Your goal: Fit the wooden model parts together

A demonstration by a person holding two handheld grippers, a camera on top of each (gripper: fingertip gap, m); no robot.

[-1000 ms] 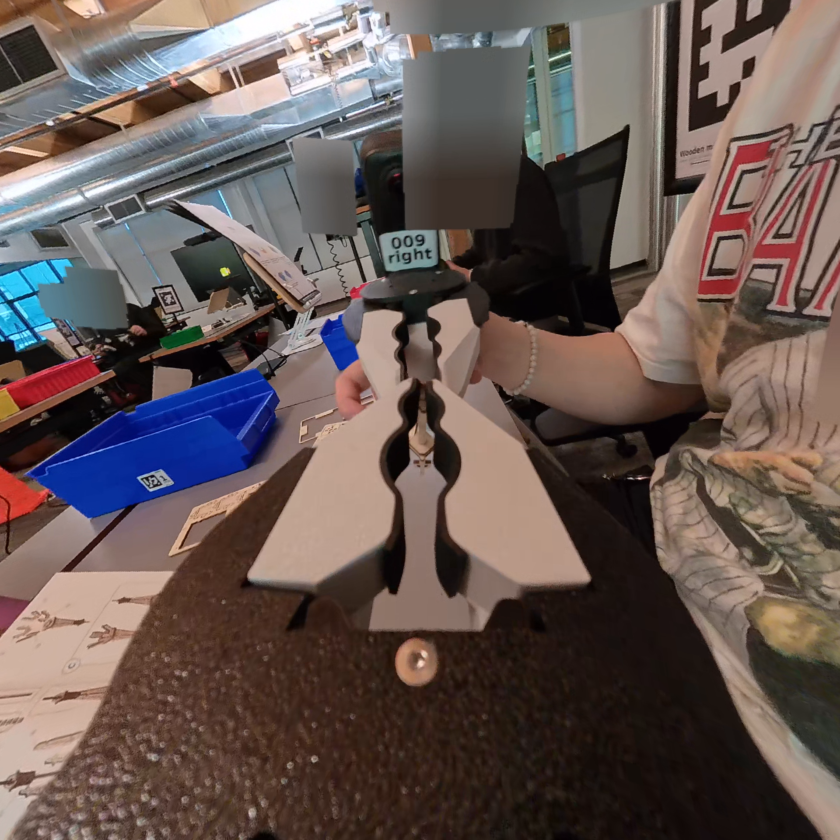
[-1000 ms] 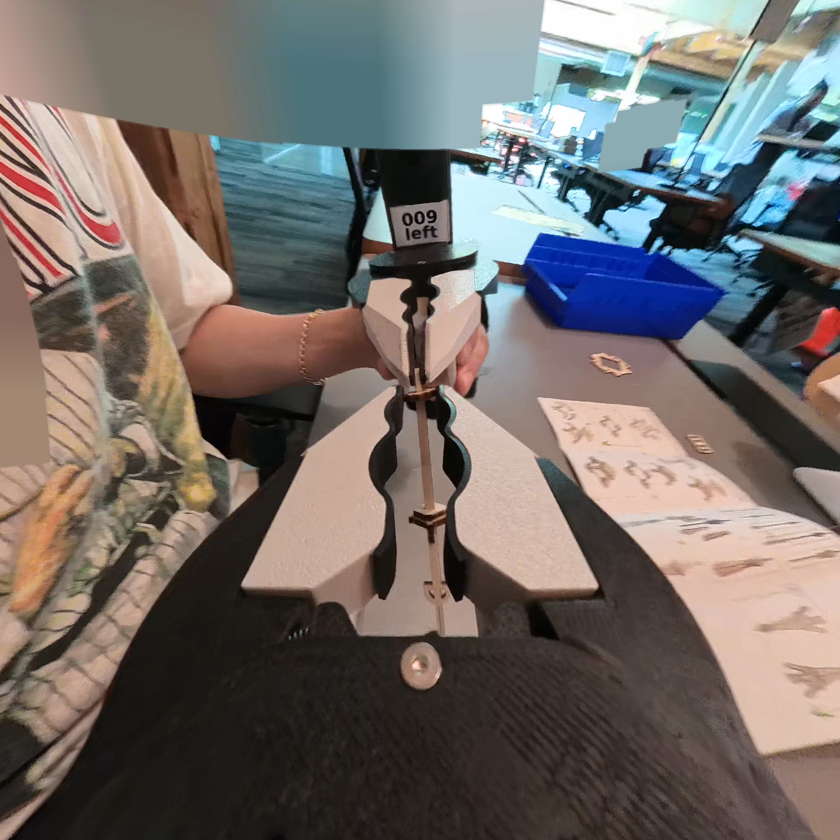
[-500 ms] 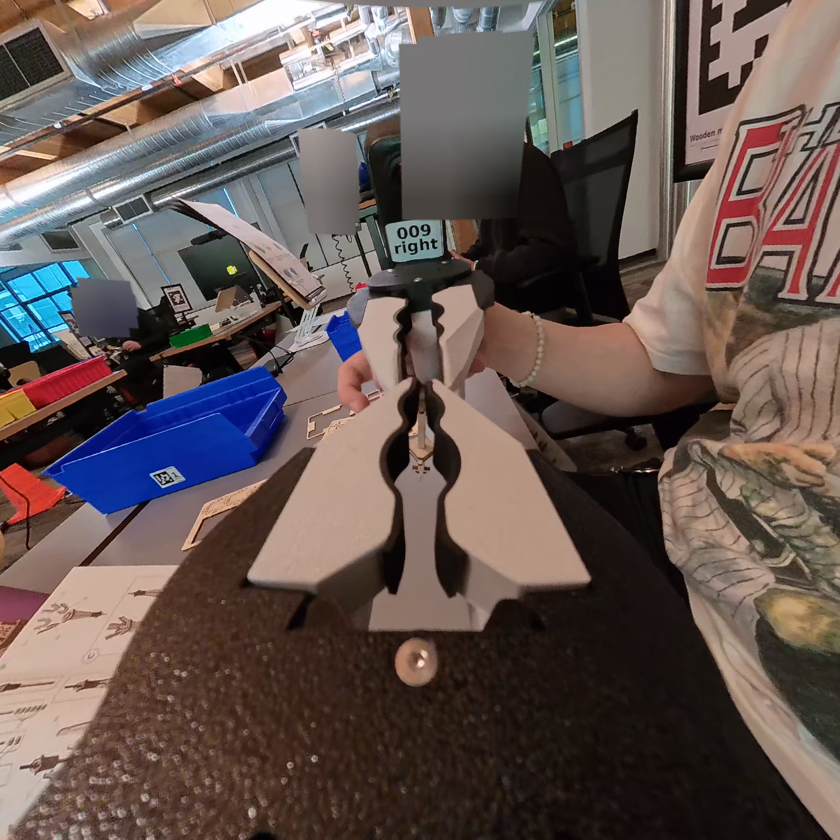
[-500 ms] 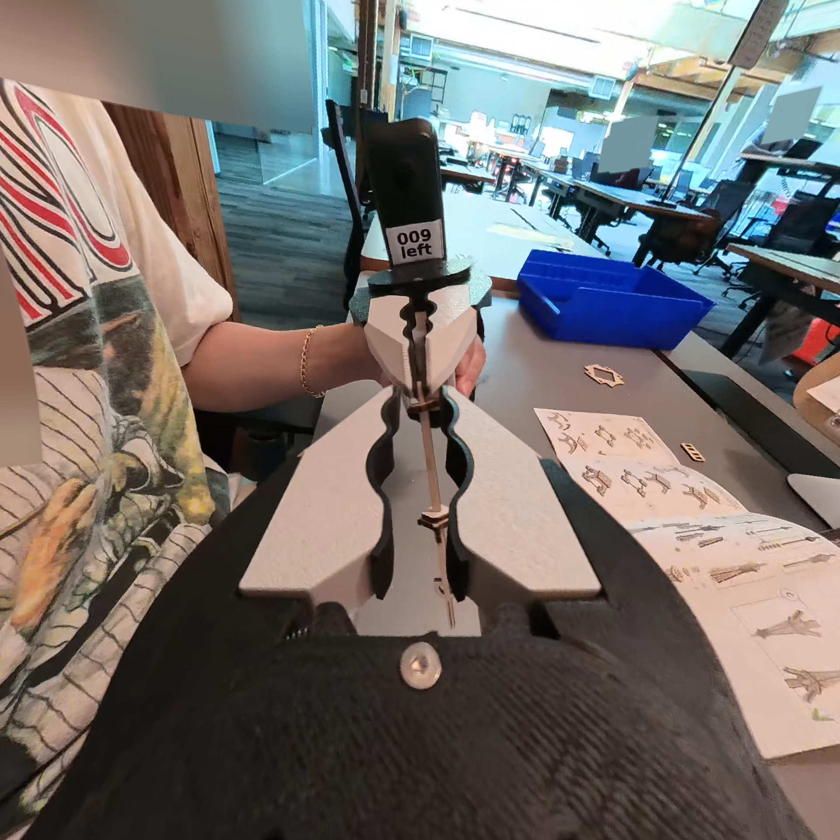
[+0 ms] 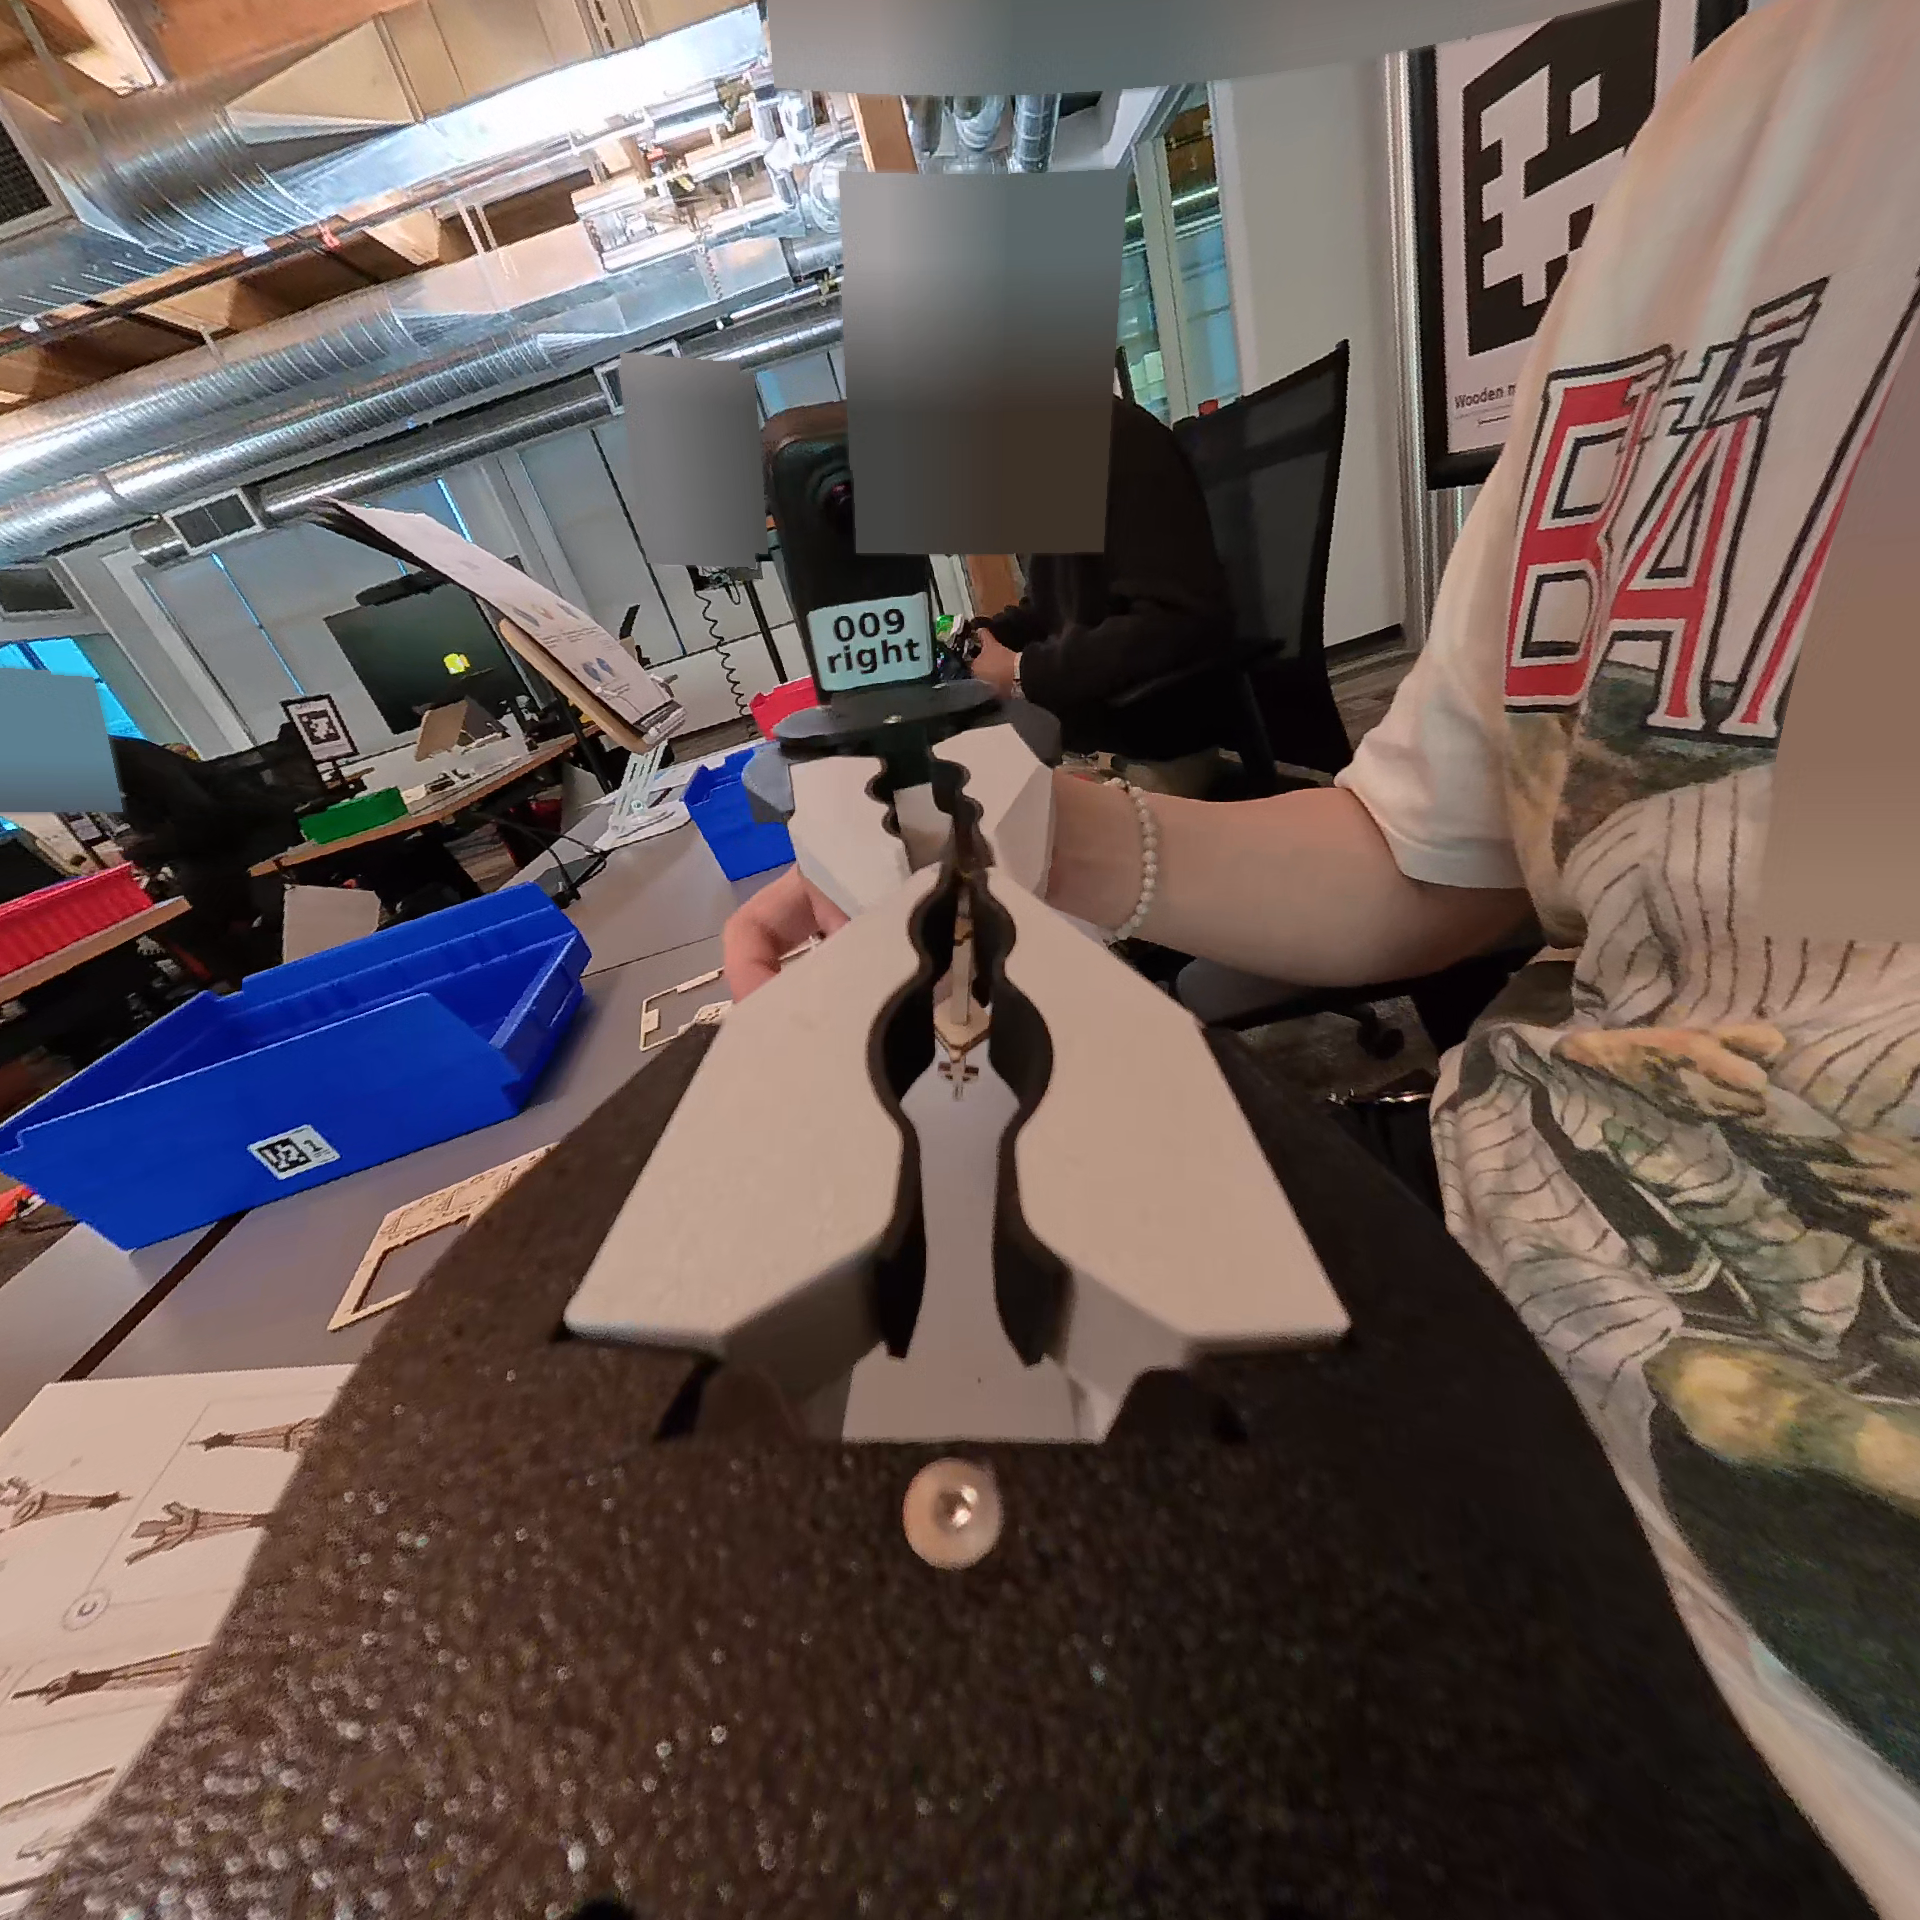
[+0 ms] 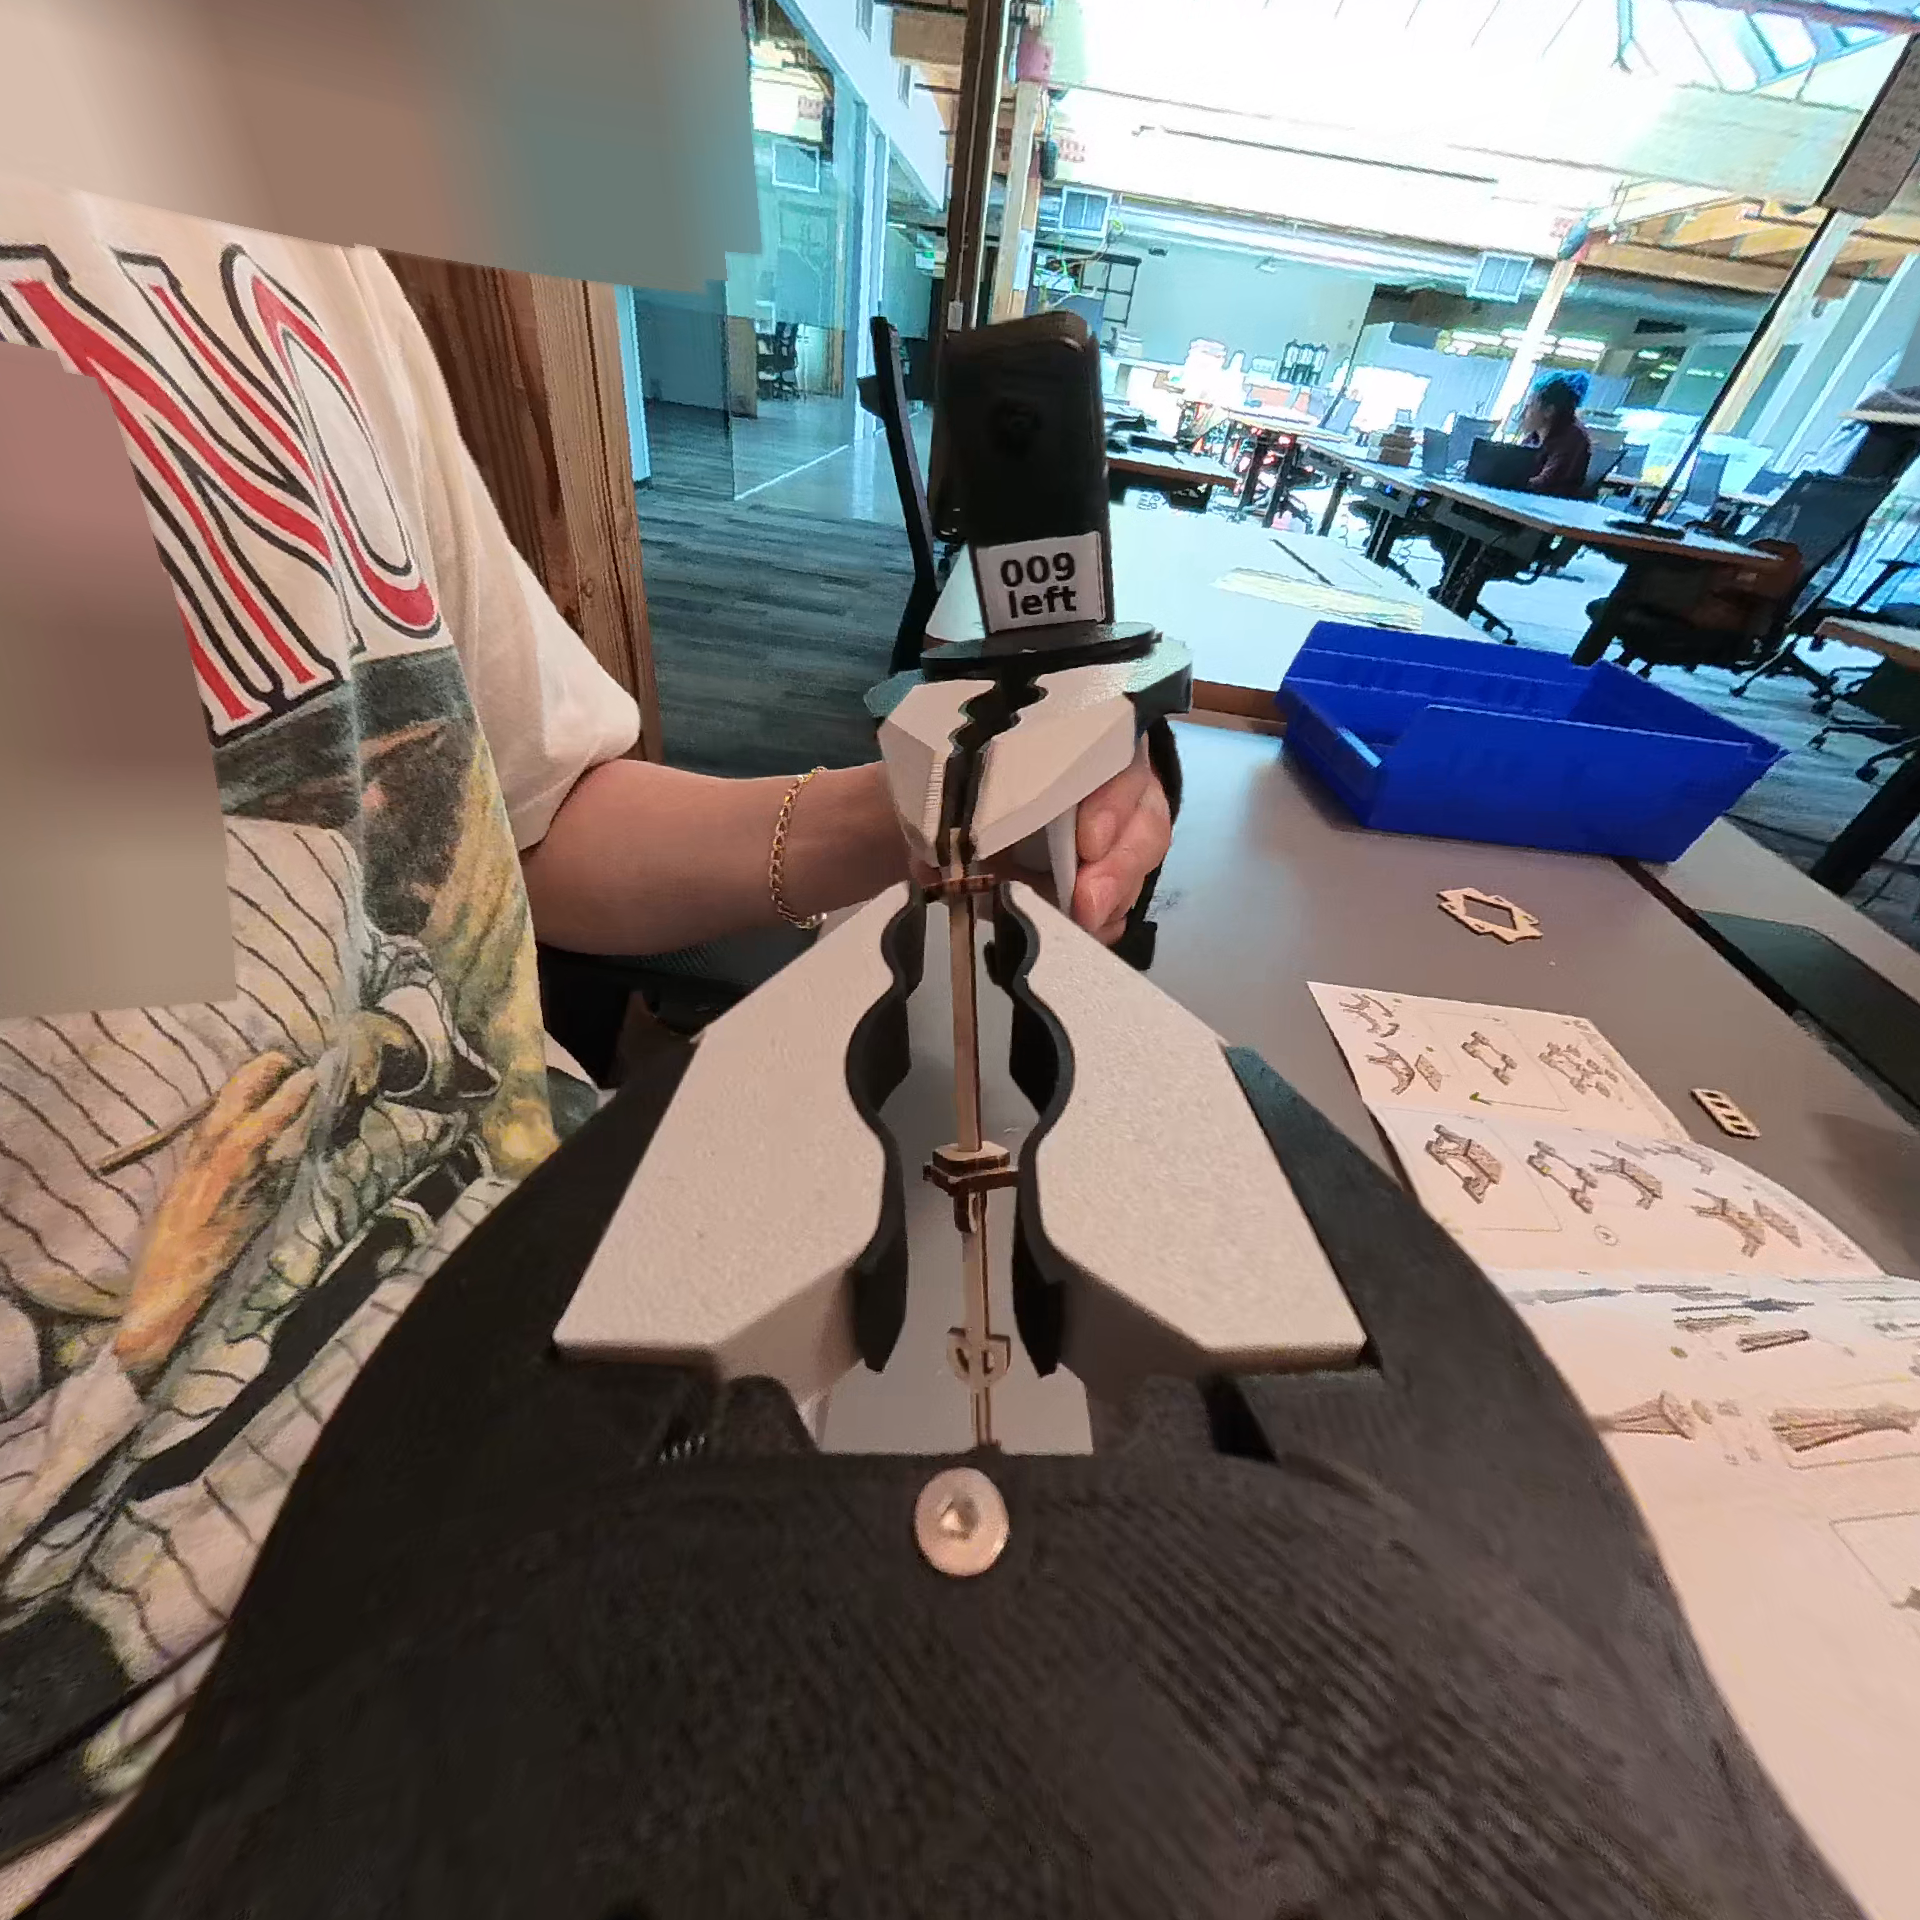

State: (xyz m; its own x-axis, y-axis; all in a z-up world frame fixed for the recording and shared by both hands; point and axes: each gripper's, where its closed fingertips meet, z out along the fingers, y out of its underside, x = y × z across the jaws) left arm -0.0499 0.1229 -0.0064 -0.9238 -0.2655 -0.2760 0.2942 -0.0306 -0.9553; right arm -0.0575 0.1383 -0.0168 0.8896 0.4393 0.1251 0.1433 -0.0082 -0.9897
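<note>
A thin wooden strip (image 6: 968, 1039) with small cross pieces (image 6: 971, 1164) runs lengthwise between the jaws of my right gripper (image 6: 956, 914), which is shut on it. My left gripper (image 6: 951, 857) meets it tip to tip in the air and is shut on the strip's far end, just past a small wooden collar (image 6: 951, 885). In the left wrist view, my left gripper (image 5: 961, 899) has the strip's end (image 5: 958, 997) poking into its hollow, and the right gripper (image 5: 961, 868) is directly opposite. A hand holds each gripper.
A grey table (image 6: 1299, 914) lies below with a blue bin (image 6: 1507, 748), which also shows in the left wrist view (image 5: 312, 1060). Instruction sheets (image 6: 1558, 1143), loose wooden pieces (image 6: 1486, 914) and punched-out wooden frames (image 5: 416, 1257) lie on it. The person's torso is close beside both grippers. The grippers are tip to tip, or close to it.
Both grippers stay tip to tip on the strip. The pair has swung and tilted a little, so the background has shifted. The holds look unchanged.
</note>
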